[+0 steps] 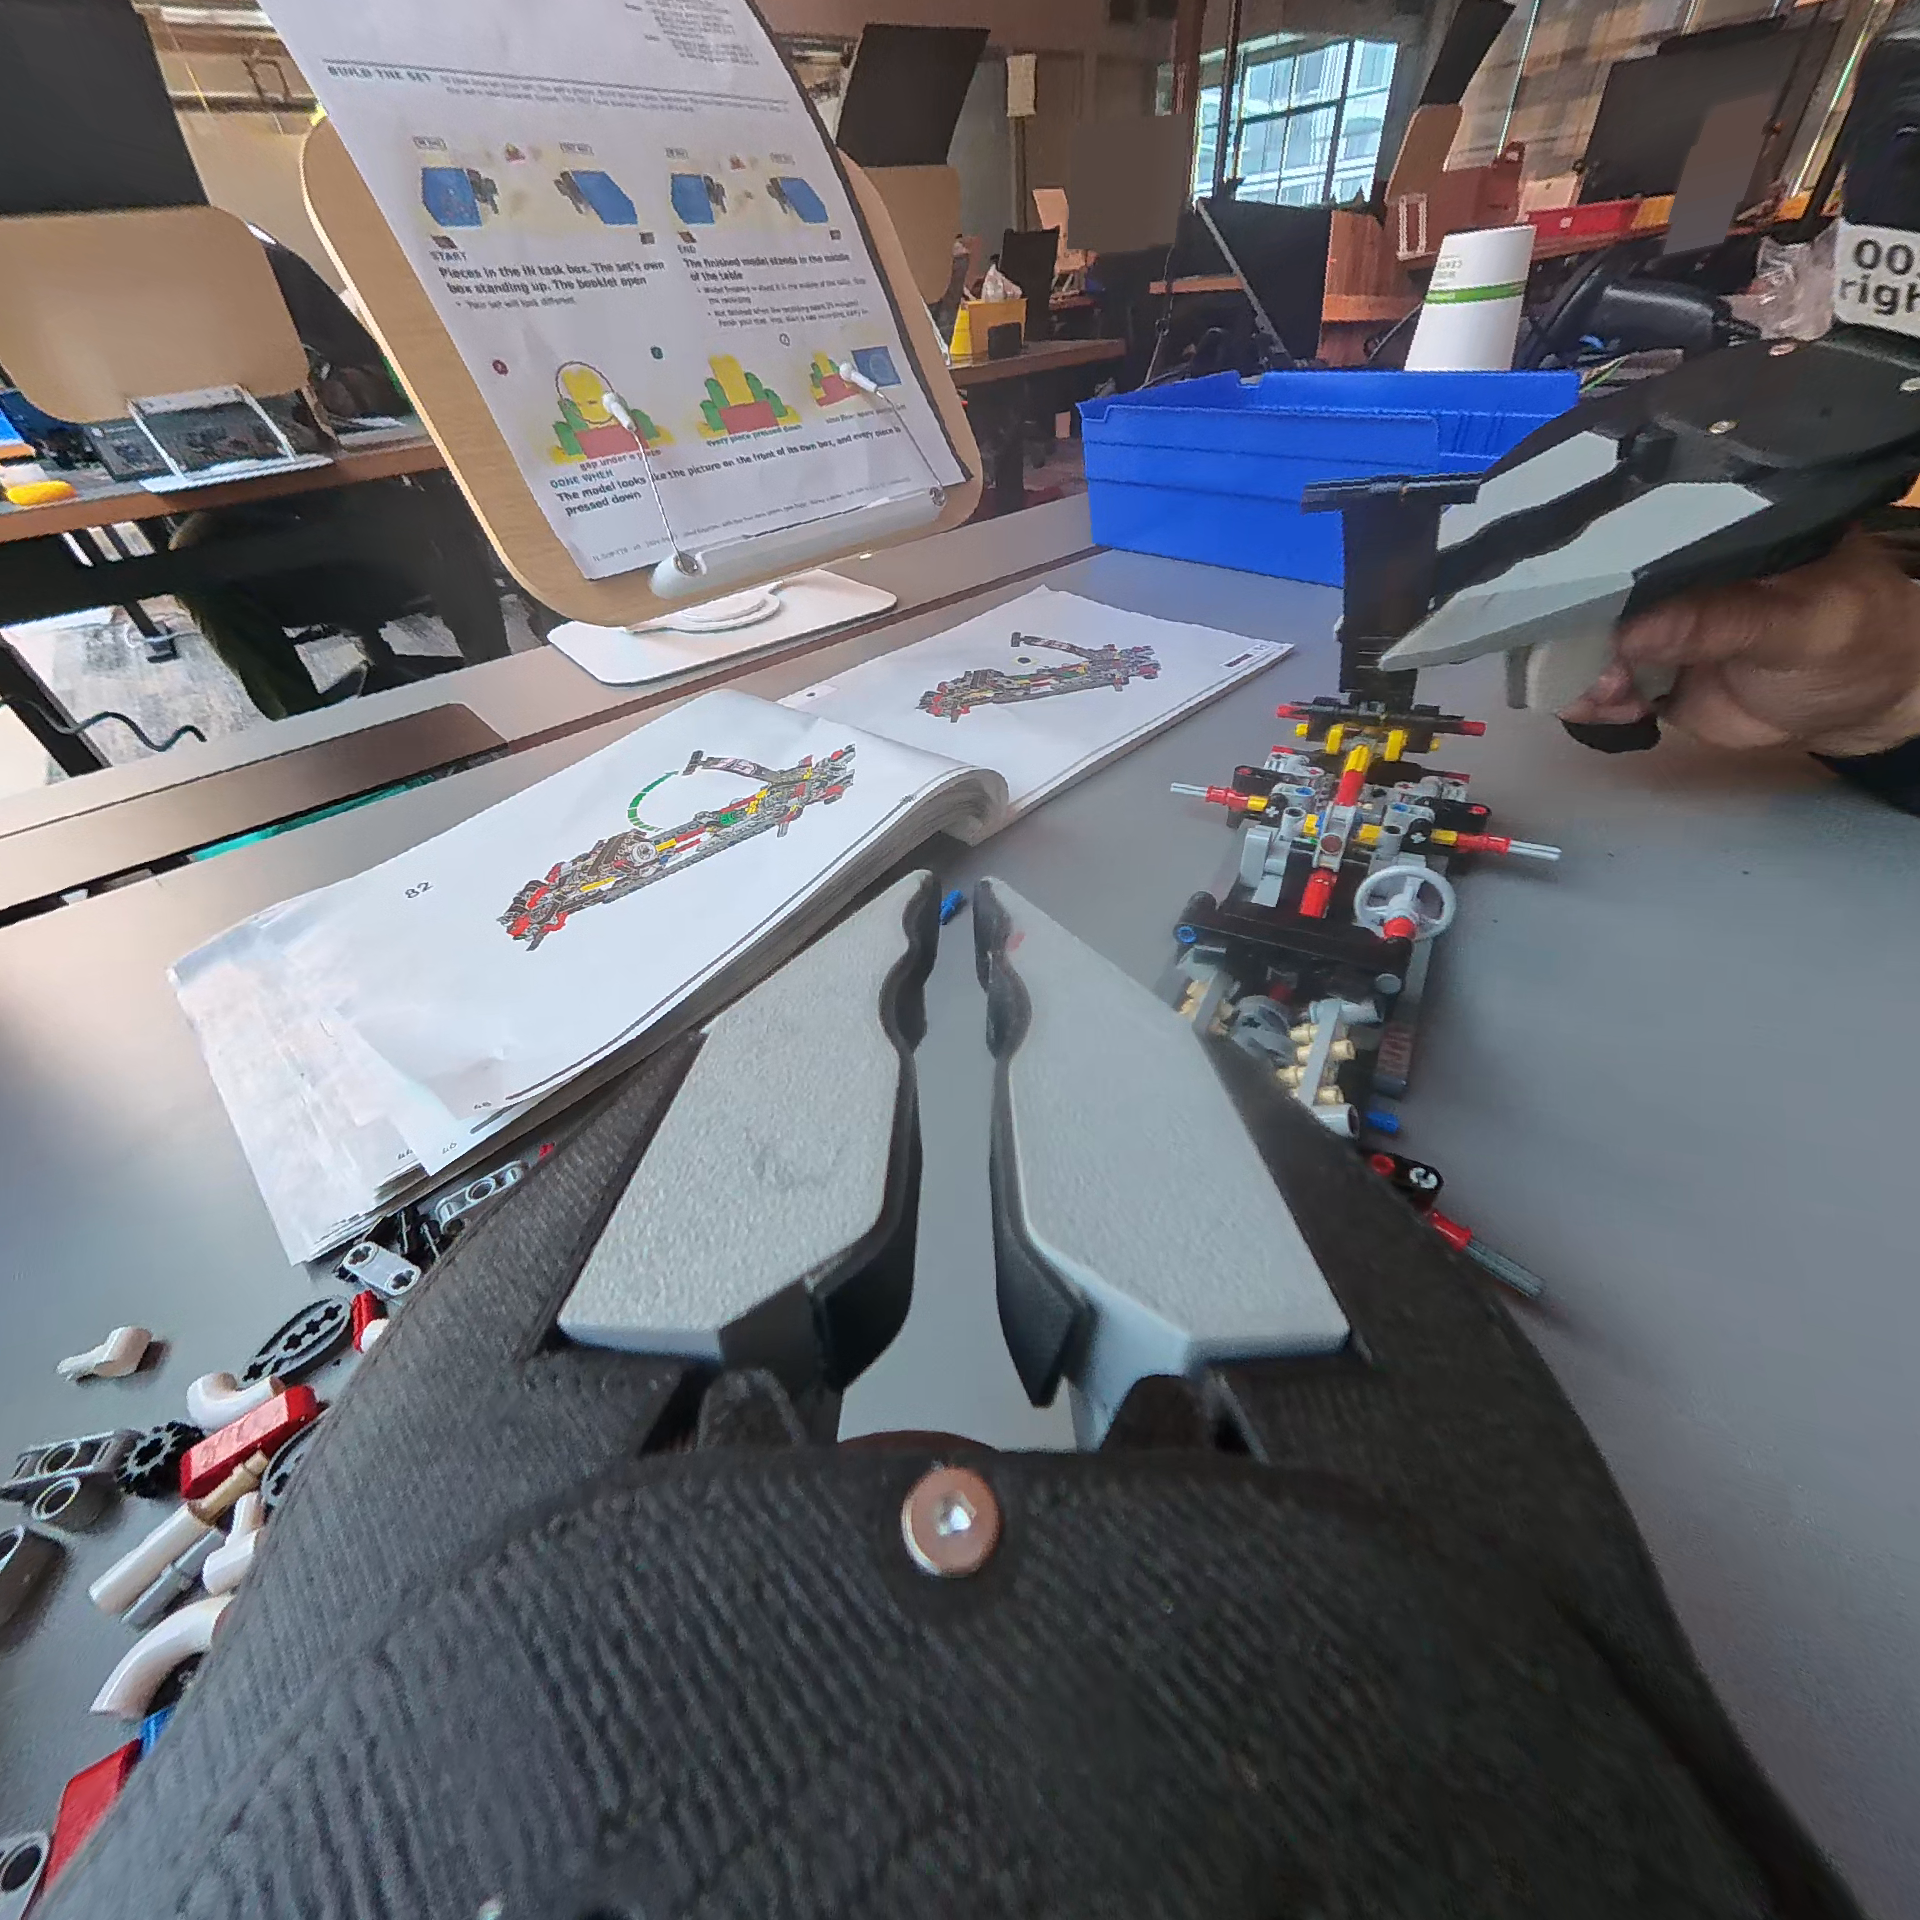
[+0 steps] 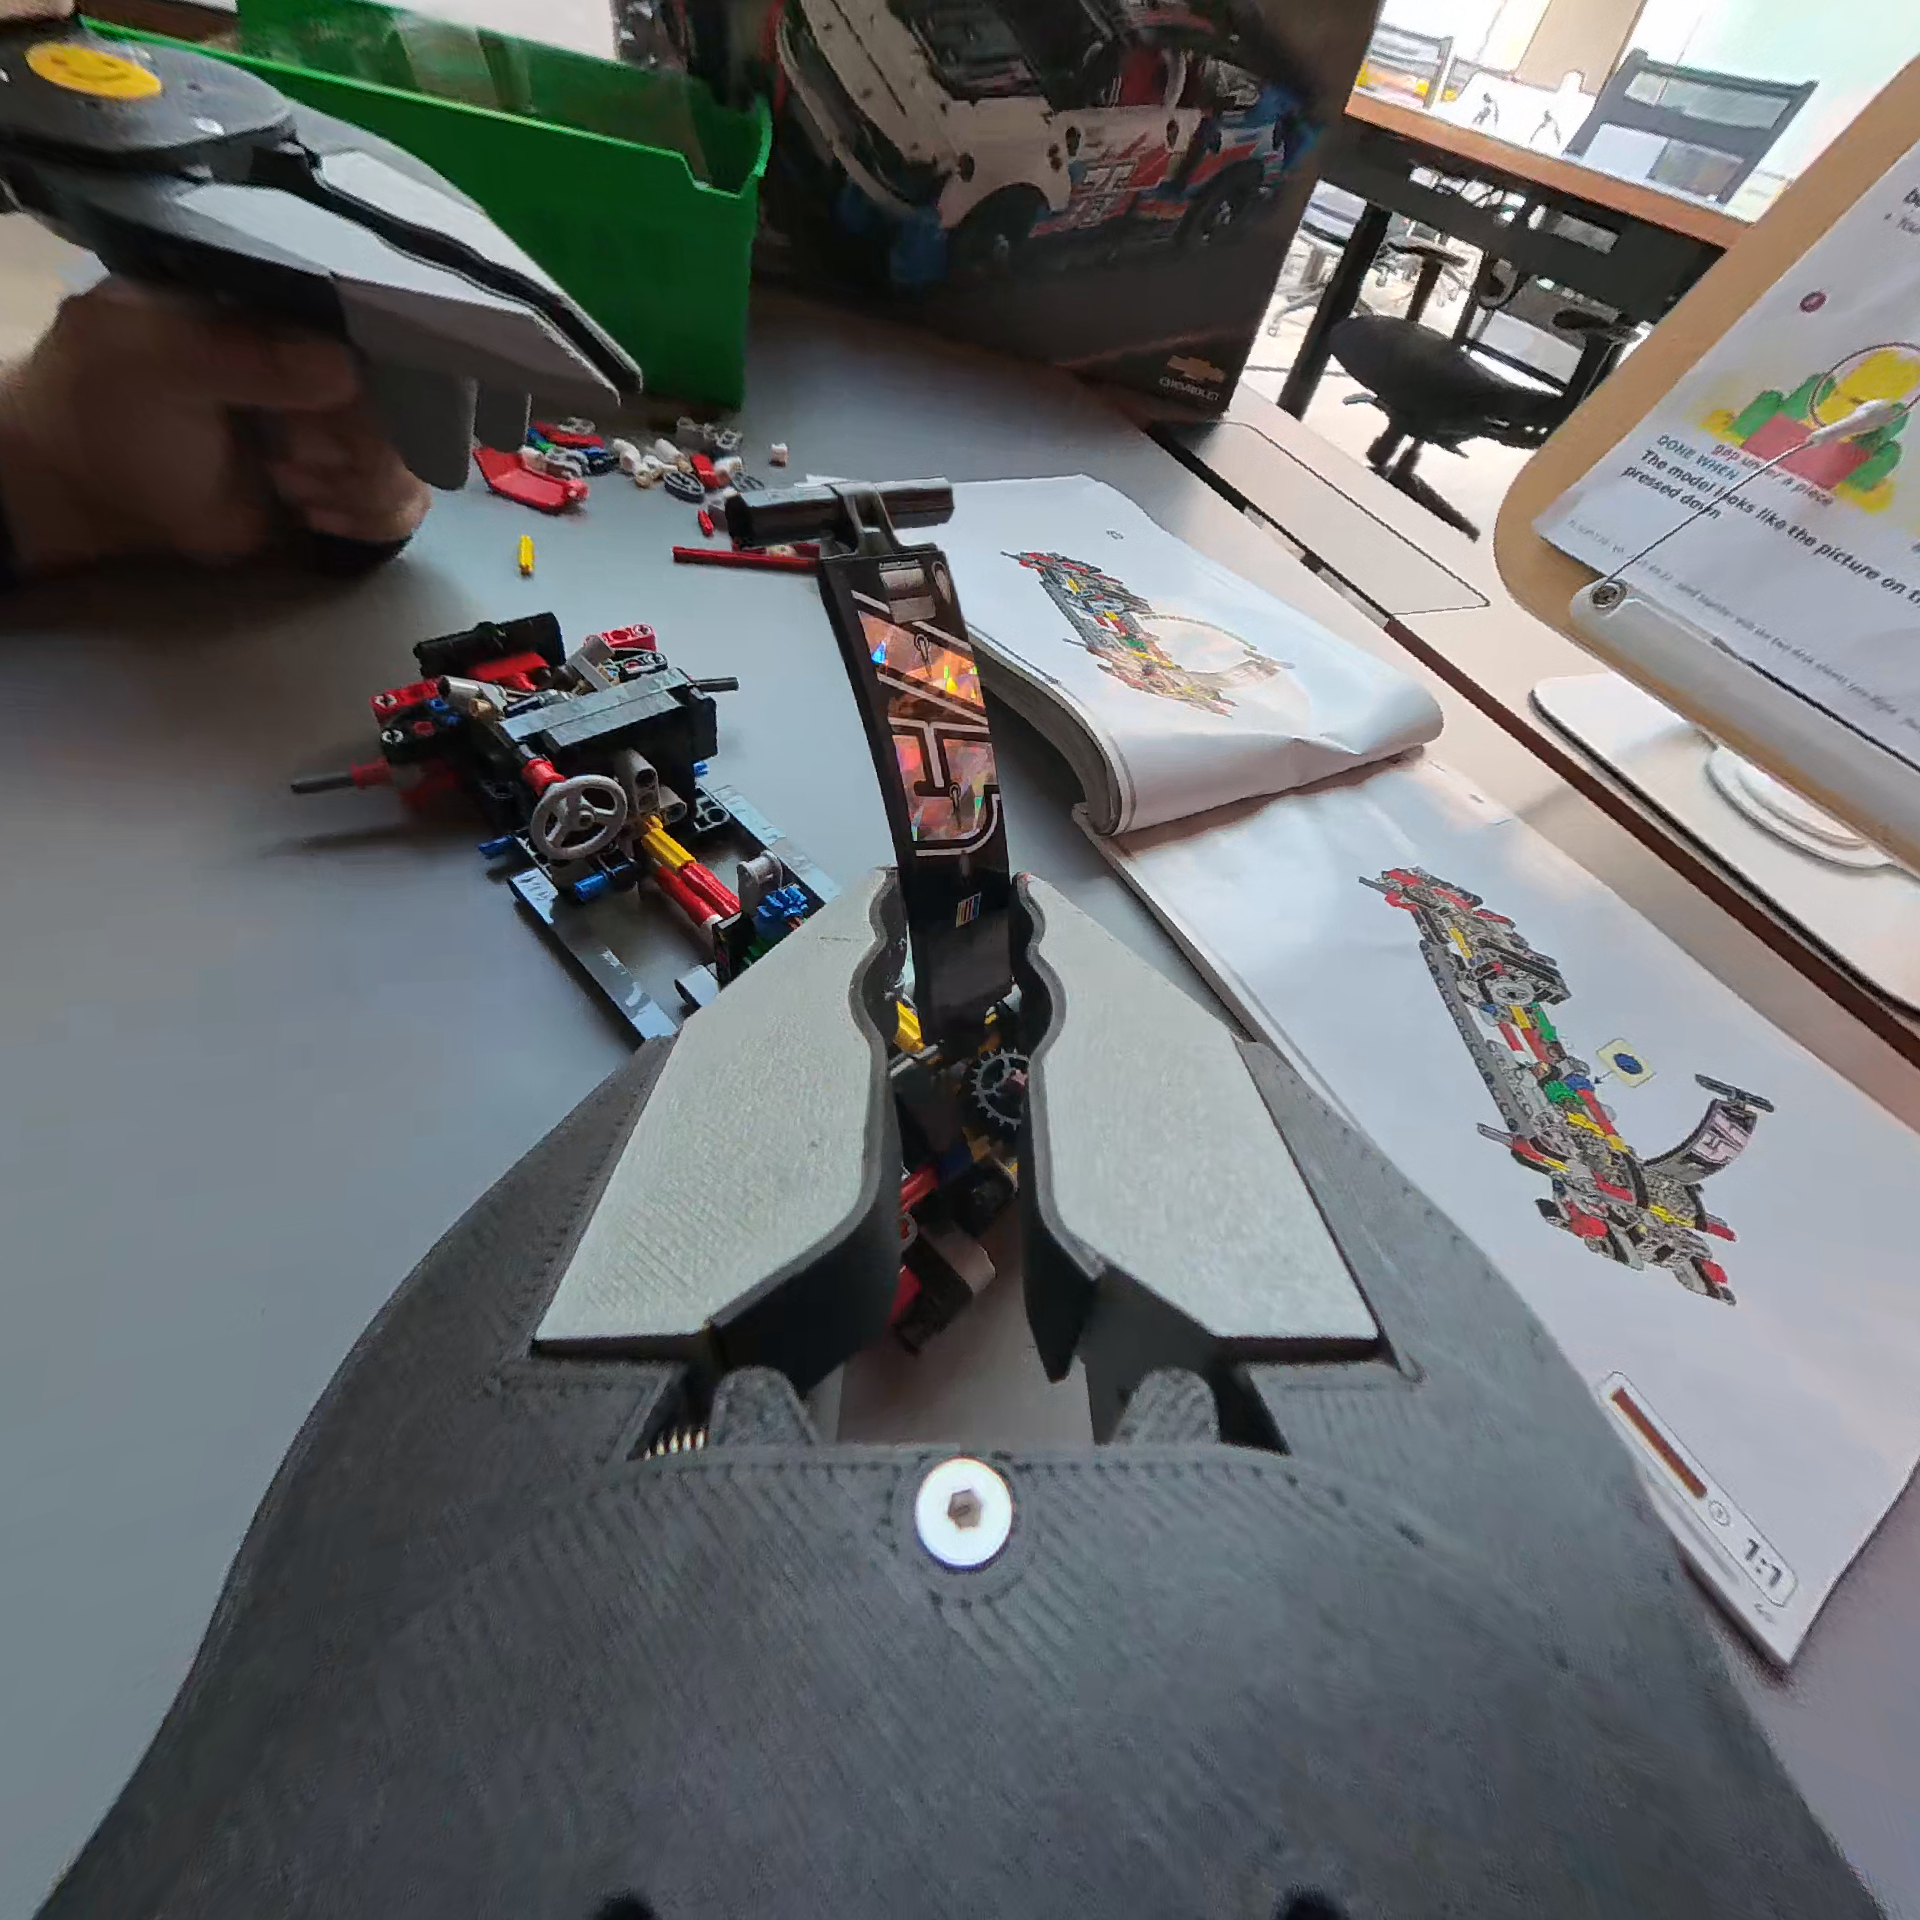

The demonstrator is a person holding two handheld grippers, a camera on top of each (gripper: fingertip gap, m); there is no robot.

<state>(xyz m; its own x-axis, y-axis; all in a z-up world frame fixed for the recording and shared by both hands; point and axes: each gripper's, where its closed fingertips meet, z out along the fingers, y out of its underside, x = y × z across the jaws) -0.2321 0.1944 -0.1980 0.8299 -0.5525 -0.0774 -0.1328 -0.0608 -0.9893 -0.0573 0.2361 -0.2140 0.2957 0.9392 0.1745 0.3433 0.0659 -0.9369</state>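
Right claw (image 2: 954, 891) clamped on the upright black panel (image 2: 930, 727) at one end of the half-built car frame (image 1: 1340, 883), left claw (image 1: 956, 906) nearly closed, empty, above the table (image 1: 1683, 1143), loose pieces (image 1: 223, 1449) scattered beside the open booklet (image 1: 582, 935).

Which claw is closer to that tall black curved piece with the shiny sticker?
Right. The right claw closes around the tall black curved piece; the left claw hovers apart, beside the instruction booklet.

Left tongs (image 1: 956, 914) nearly closed, bare, above open booklet (image 1: 582, 883).
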